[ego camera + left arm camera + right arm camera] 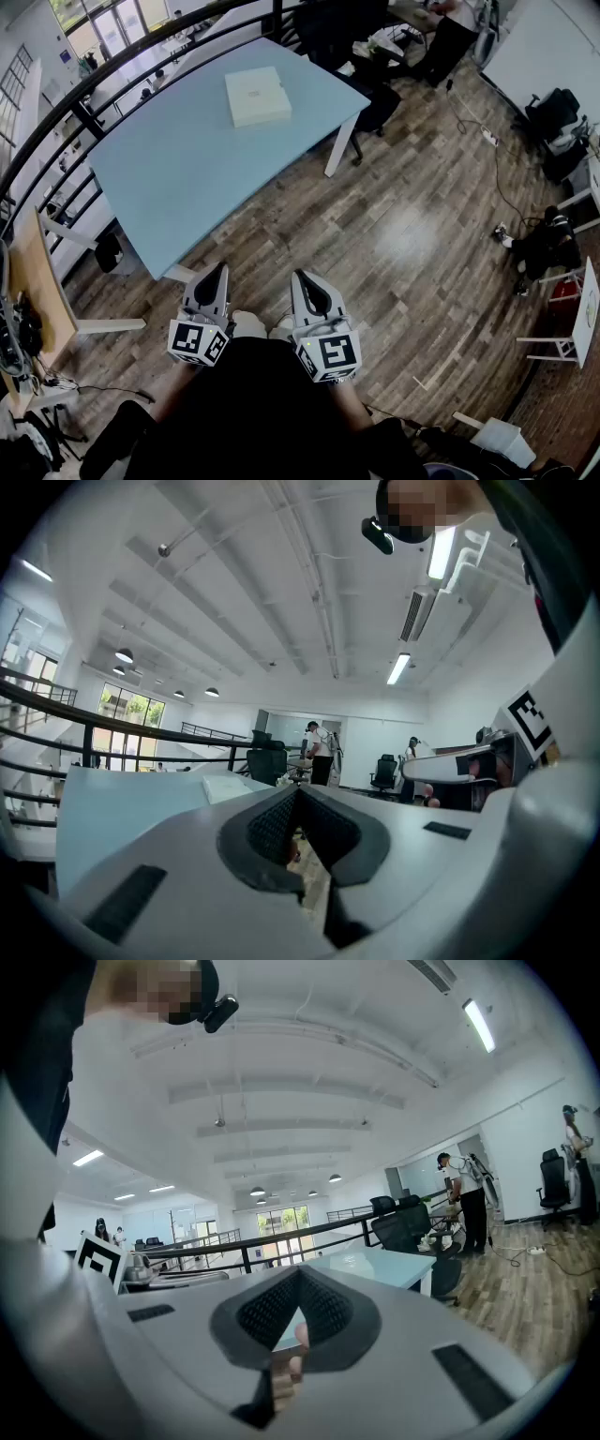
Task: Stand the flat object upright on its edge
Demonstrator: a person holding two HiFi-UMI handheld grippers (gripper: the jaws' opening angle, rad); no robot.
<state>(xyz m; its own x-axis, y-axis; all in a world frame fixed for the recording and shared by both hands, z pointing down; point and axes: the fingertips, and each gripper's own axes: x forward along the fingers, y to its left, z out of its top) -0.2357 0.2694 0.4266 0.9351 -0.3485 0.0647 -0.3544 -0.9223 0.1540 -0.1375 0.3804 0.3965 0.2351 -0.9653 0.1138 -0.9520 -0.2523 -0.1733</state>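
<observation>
A flat white box [257, 96] lies face down on the far part of the light blue table [178, 178]; in the left gripper view the box [228, 786] shows low on the table [122, 808]. Both grippers are held close to the person's body, well short of the table's near edge. The left gripper [216, 274] is shut with nothing in it, its pads meeting at the tip [298, 791]. Beside it, the right gripper [302, 279] is also shut and empty [300, 1272]. Both point up and forward toward the table [375, 1265].
A black railing [94, 84] curves behind the table. A black office chair [370, 98] stands at the table's far right corner. A wooden desk [37, 281] sits at the left, and white furniture [567, 328] and cables at the right. A person [450, 33] stands far off.
</observation>
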